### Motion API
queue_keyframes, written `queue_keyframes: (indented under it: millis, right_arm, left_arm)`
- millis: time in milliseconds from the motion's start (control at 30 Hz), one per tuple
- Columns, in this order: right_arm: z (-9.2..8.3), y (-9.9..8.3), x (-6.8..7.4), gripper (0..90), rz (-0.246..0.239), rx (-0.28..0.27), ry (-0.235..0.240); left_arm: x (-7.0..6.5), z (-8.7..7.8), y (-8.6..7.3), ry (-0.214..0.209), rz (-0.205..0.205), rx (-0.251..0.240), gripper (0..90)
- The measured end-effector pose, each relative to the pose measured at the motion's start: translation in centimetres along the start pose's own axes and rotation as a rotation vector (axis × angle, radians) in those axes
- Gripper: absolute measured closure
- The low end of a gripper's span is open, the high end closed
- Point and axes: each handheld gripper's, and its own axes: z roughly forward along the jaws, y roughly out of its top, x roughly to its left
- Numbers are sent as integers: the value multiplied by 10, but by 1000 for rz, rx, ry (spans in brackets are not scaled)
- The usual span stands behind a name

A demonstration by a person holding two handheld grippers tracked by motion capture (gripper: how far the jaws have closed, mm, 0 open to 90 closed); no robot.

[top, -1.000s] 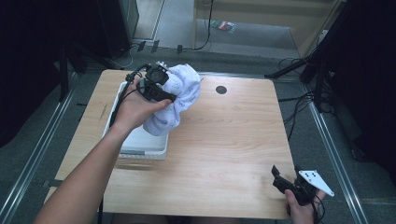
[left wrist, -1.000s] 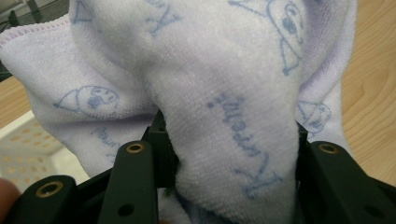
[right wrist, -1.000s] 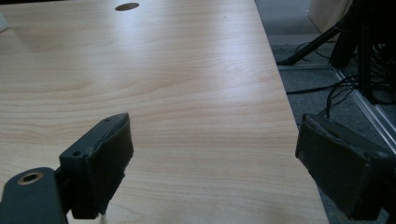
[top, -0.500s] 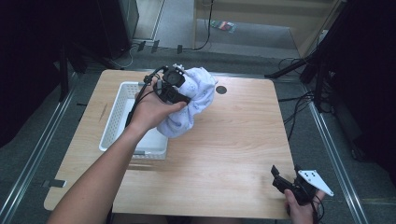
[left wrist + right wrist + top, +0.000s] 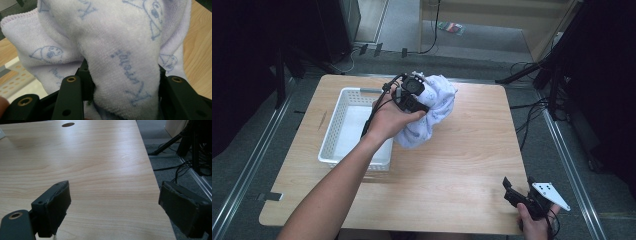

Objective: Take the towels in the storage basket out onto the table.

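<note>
A pale lilac towel [image 5: 435,112] with blue printed drawings hangs bunched above the table, just right of a white plastic basket [image 5: 328,131]. My left gripper [image 5: 424,105] is shut on the towel, and its fingertips are buried in the cloth. In the left gripper view a thick fold of the towel [image 5: 120,50] fills the gap between the two black jaws of the left gripper [image 5: 122,82]. My right gripper [image 5: 518,186] rests open at the table's front right corner. Nothing but bare wood lies between the pads of that right gripper [image 5: 113,197].
The wooden table [image 5: 462,160] has a dark round hole [image 5: 68,124] near its far edge. The basket's perforated wall [image 5: 17,75] lies low at the left. Cables and dark stand legs [image 5: 532,75] lie on the floor beyond the table's right side.
My left gripper has carried the towel rightwards, from over the basket to over the table's far middle. The right gripper has stayed where it was.
</note>
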Motion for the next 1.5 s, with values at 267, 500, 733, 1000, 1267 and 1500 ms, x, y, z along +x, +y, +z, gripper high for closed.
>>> queue_keyframes:
  millis: [267,500,733,1000,1267,1500]
  right_arm:
    - [0,0,0,107,2,2,2]
    - [0,0,0,107,2,2,2]
    - [0,0,0,107,6,2,2]
    - [0,0,0,107,0,0,2]
    - [0,0,0,107,-2,-1,3]
    - [0,0,0,107,-3,-3,4]
  left_arm:
    - [-8,17,3,-38,-2,-2,534]
    - [-18,33,3,-61,9,10,522]
    - [-25,55,-2,-74,30,33,514]
    - [-27,80,-11,-99,18,57,513]
    - [-26,104,-24,-122,1,78,502]
    - [-33,115,-32,-114,14,68,467]
